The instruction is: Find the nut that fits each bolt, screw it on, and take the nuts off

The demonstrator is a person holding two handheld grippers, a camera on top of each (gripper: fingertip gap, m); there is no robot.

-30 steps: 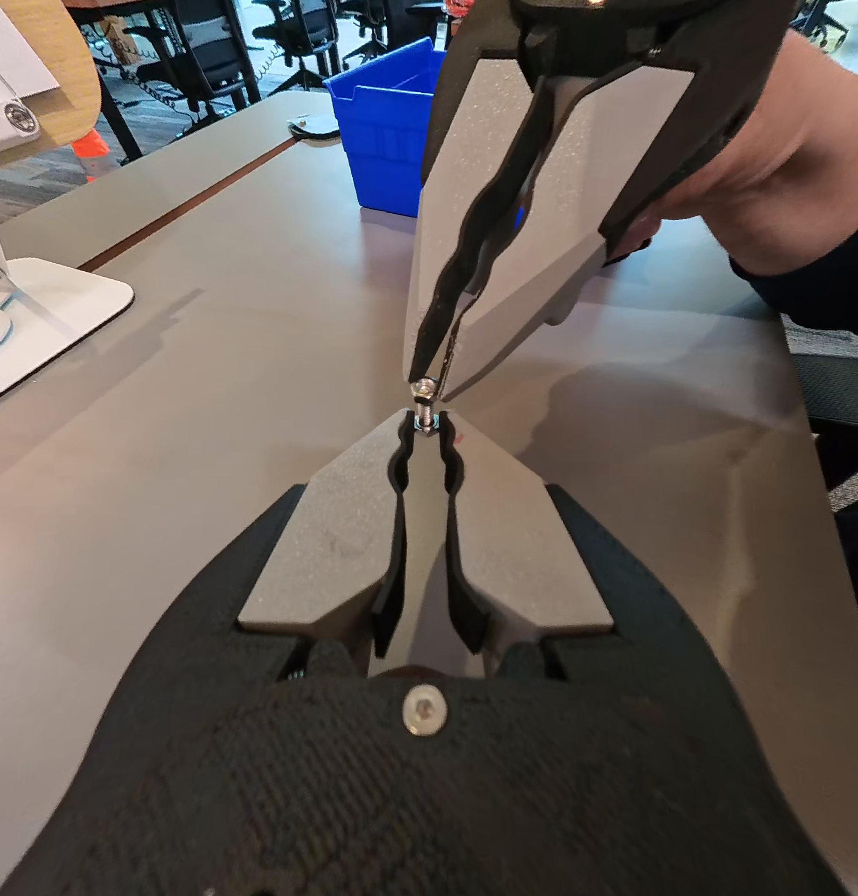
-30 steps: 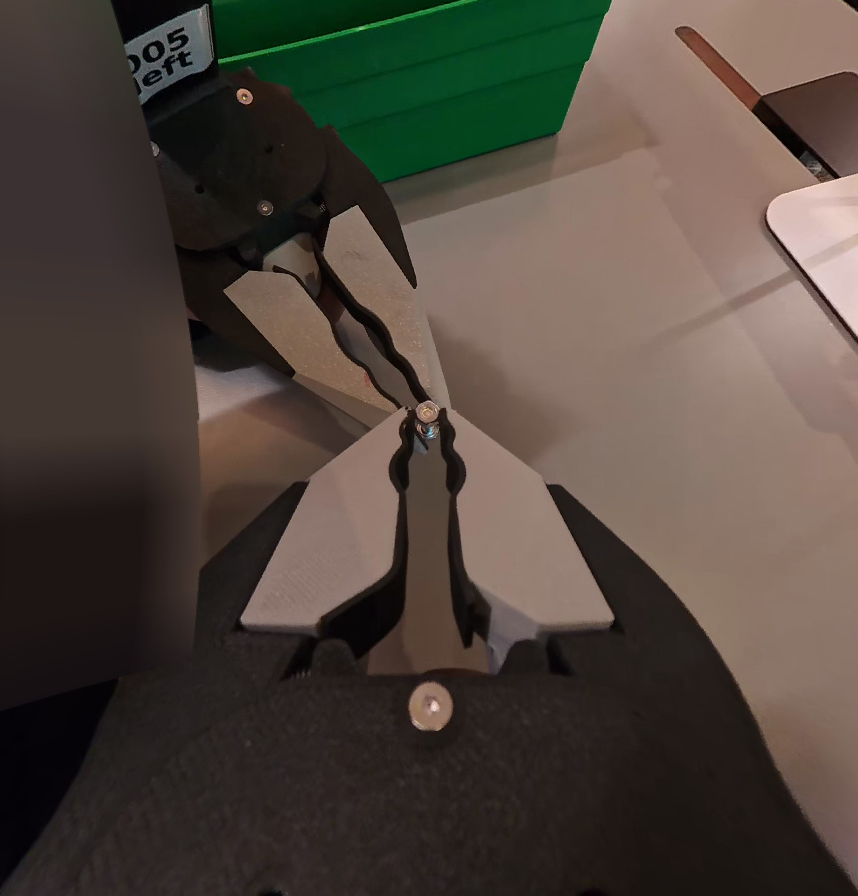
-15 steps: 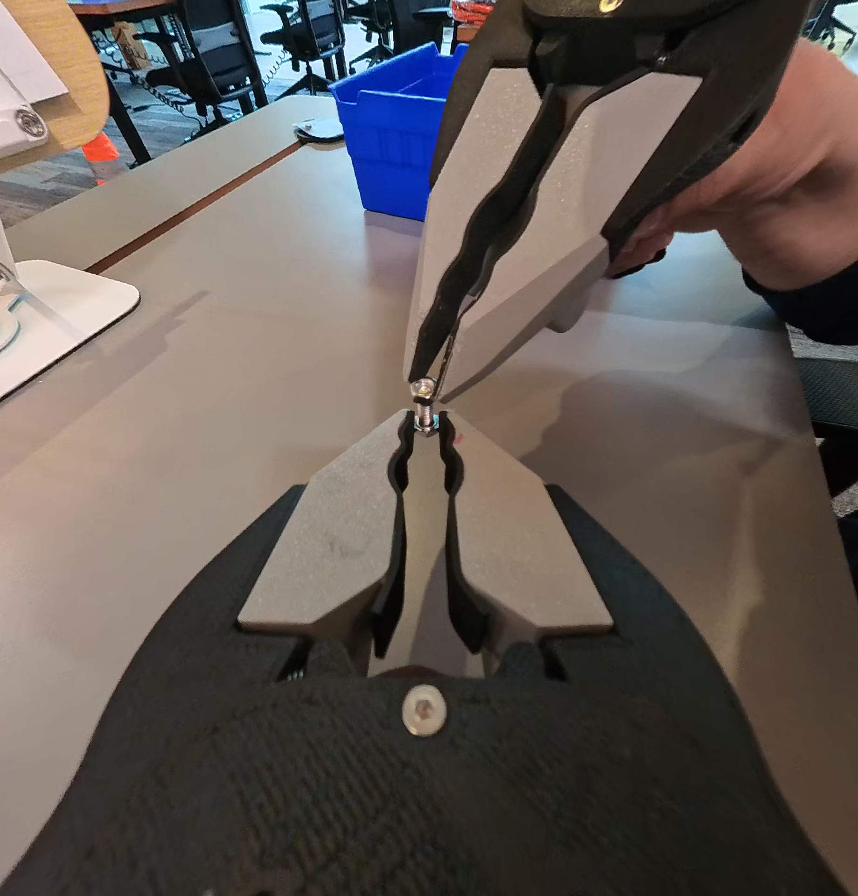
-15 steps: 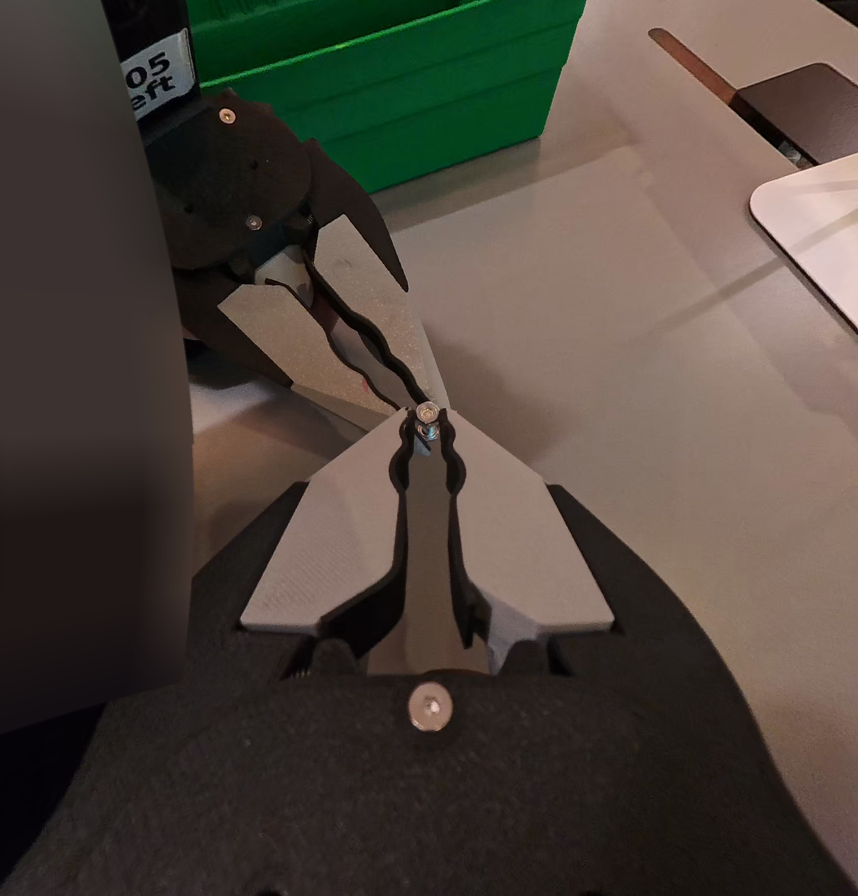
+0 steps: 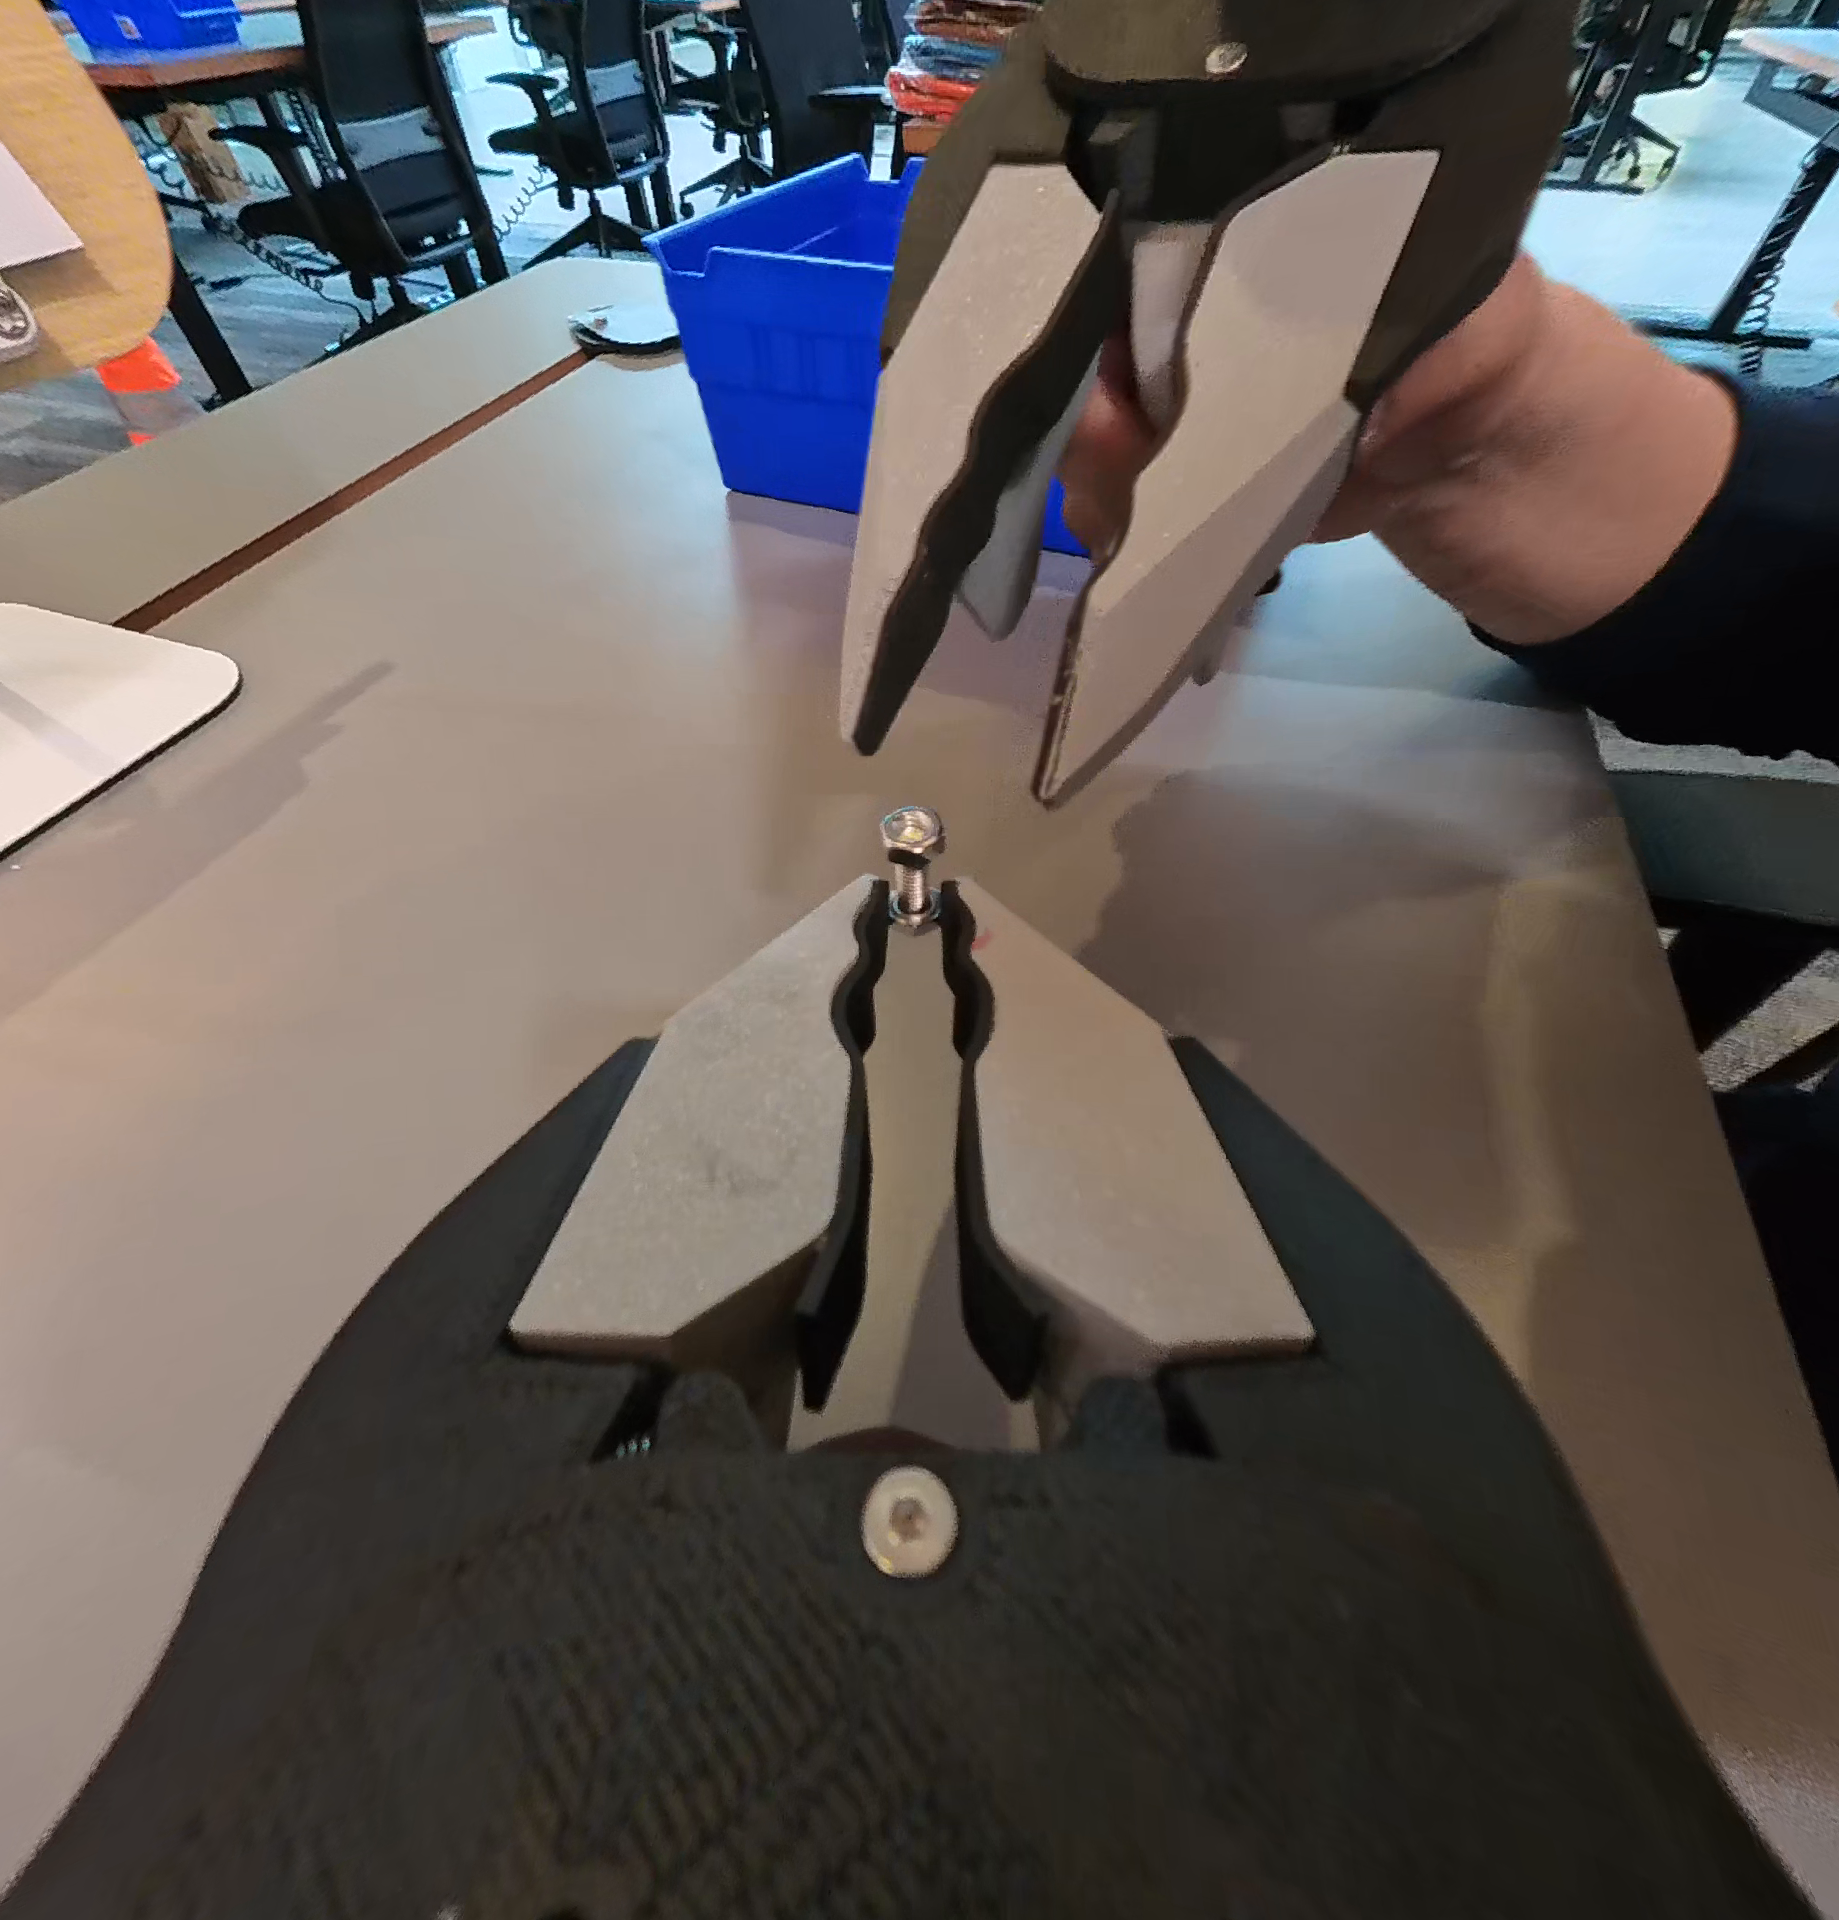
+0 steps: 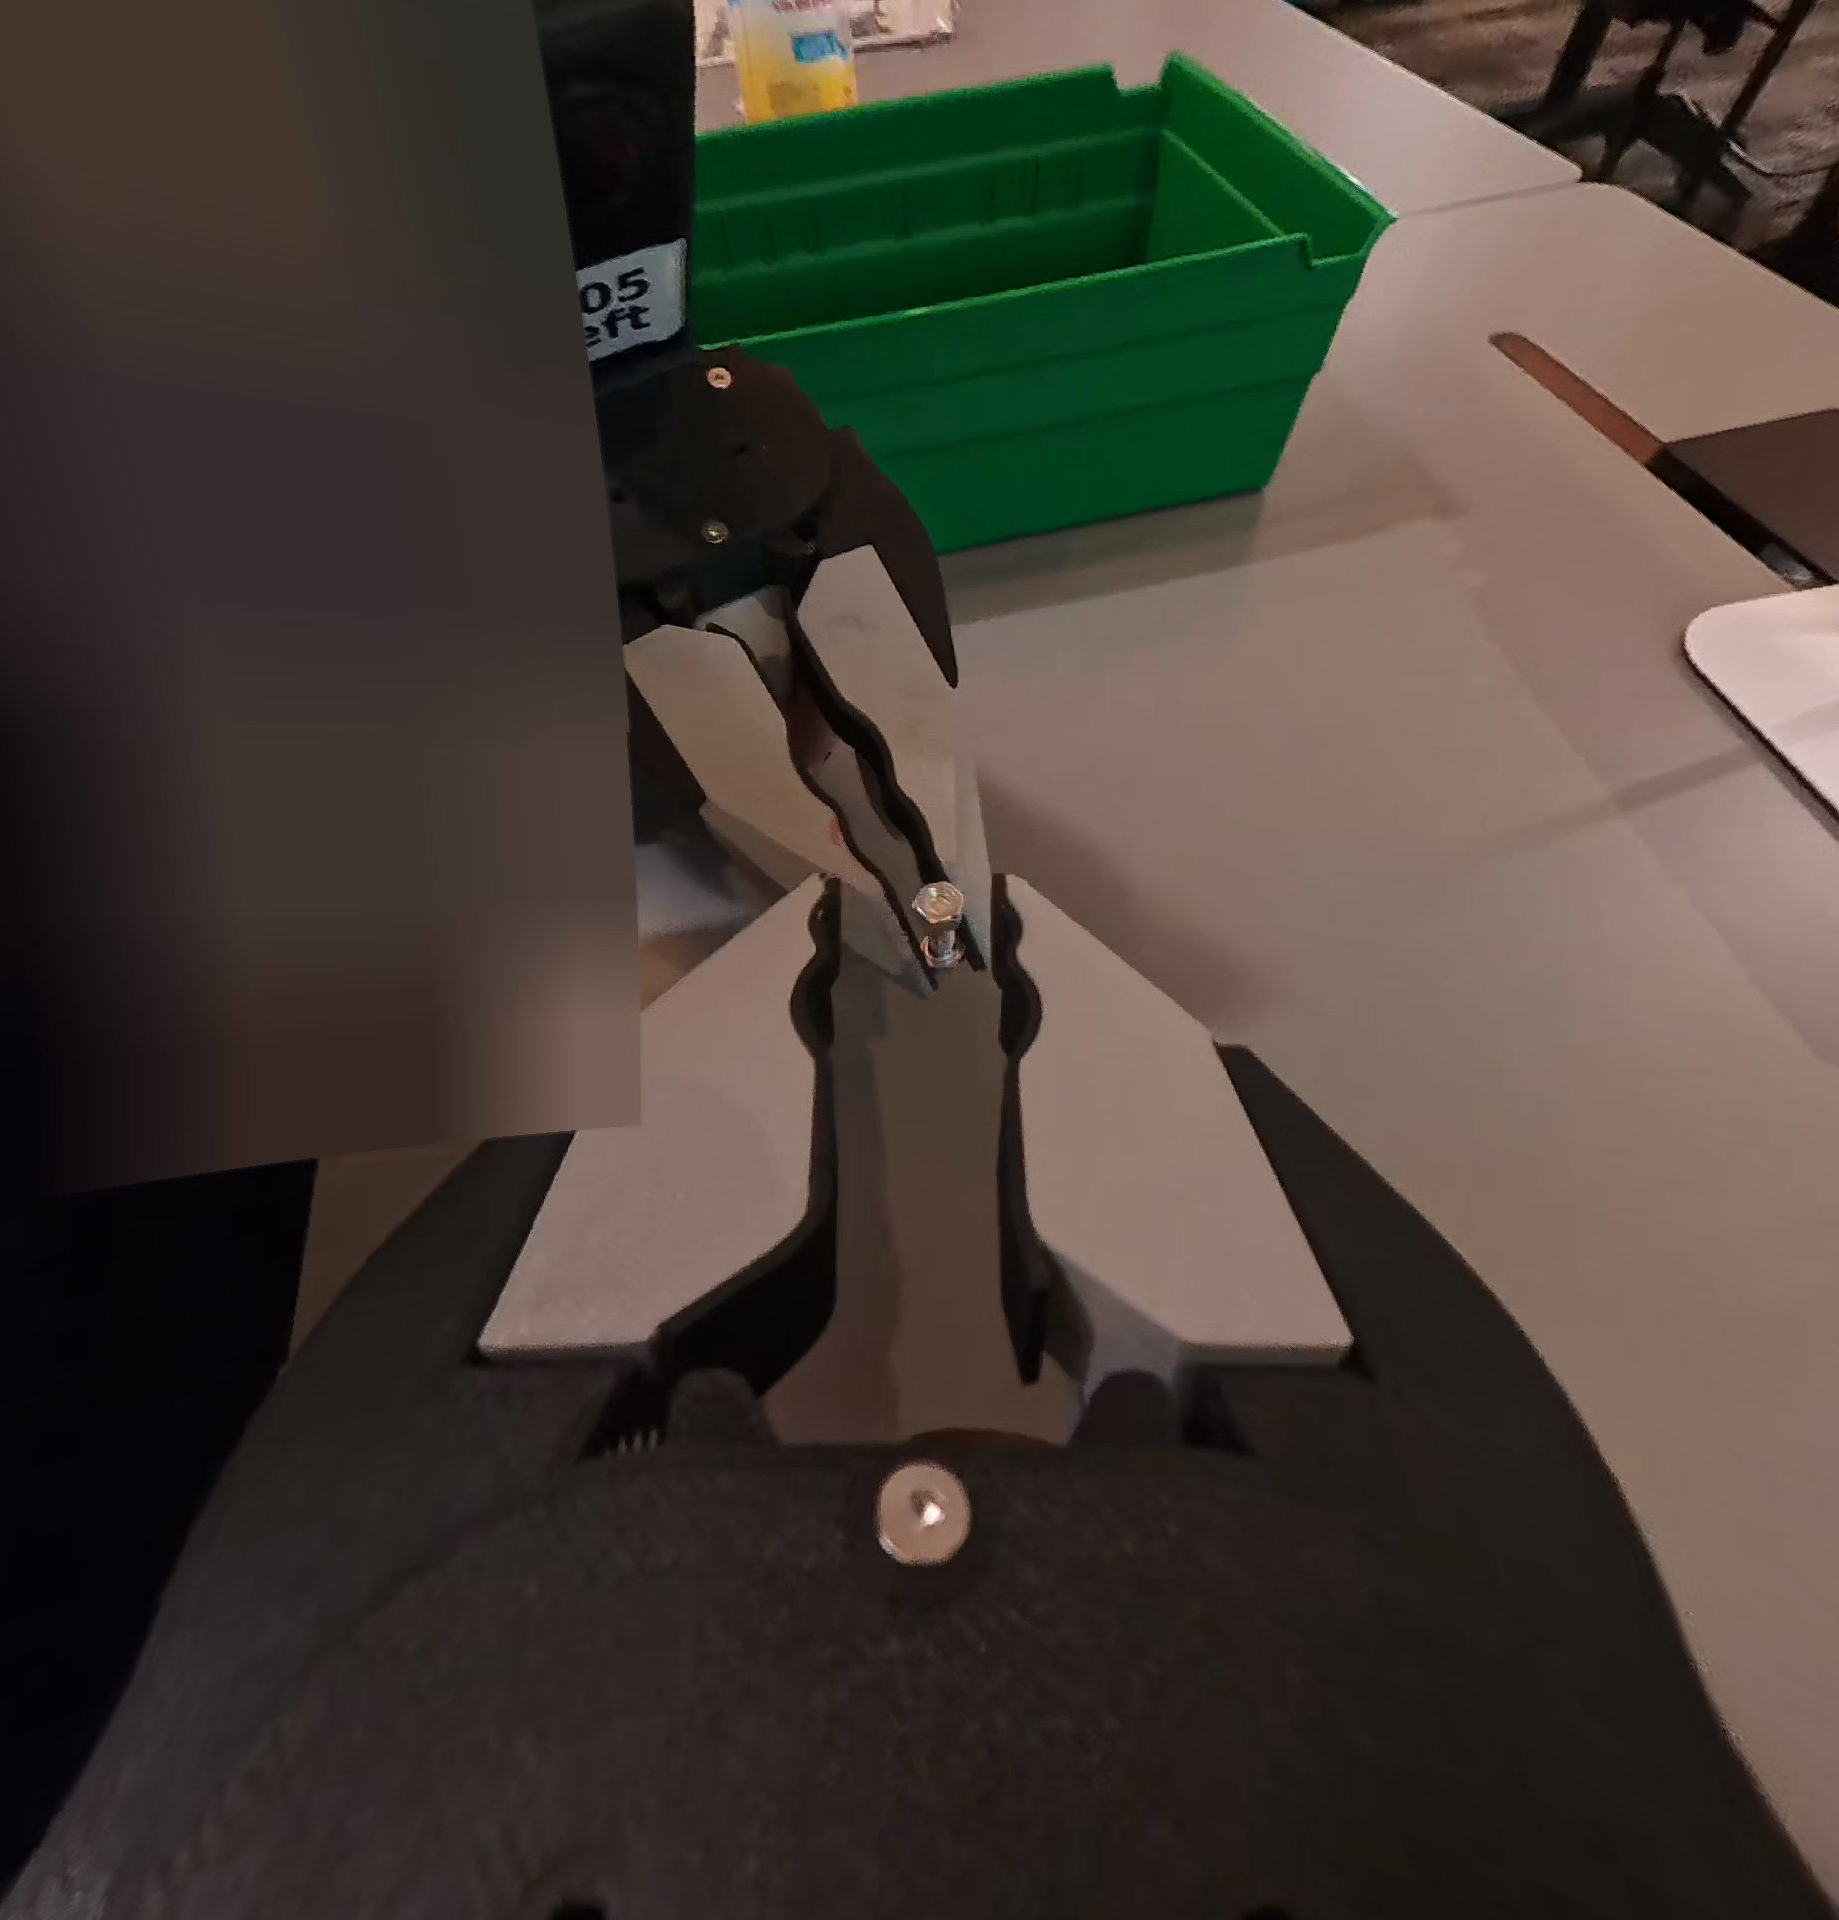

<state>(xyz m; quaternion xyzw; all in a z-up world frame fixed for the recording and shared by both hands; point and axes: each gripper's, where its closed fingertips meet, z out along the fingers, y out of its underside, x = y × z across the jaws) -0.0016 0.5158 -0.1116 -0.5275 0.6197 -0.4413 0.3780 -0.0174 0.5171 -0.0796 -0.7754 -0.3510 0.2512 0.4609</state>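
Note:
A small silver bolt point(image 5: 911, 834) with a hex head stands up from a nut point(image 5: 913, 916) on its thread. My left gripper point(image 5: 912, 896) is shut on the nut and holds it above the grey table point(image 5: 479, 790). My right gripper point(image 5: 954, 769) is open and empty, its tips just above and behind the bolt head, apart from it. In the right wrist view the bolt point(image 6: 938, 906) and nut point(image 6: 942, 948) sit between my right gripper's point(image 6: 915, 888) spread fingertips, held by the left gripper point(image 6: 946, 961), which reaches in from the upper left.
A blue bin point(image 5: 790, 343) stands behind the right gripper. A green bin point(image 6: 1050, 343) stands behind the left gripper. A white base plate point(image 5: 73, 707) lies at the table's left, also in the right wrist view point(image 6: 1808, 686). A person's hand point(image 5: 1497, 447) holds the right gripper. My left and right fingertips are right by each other.
My right gripper was shut on the bolt head. It has let go, opened and pulled back a little. The left gripper still holds the nut with the bolt in it.

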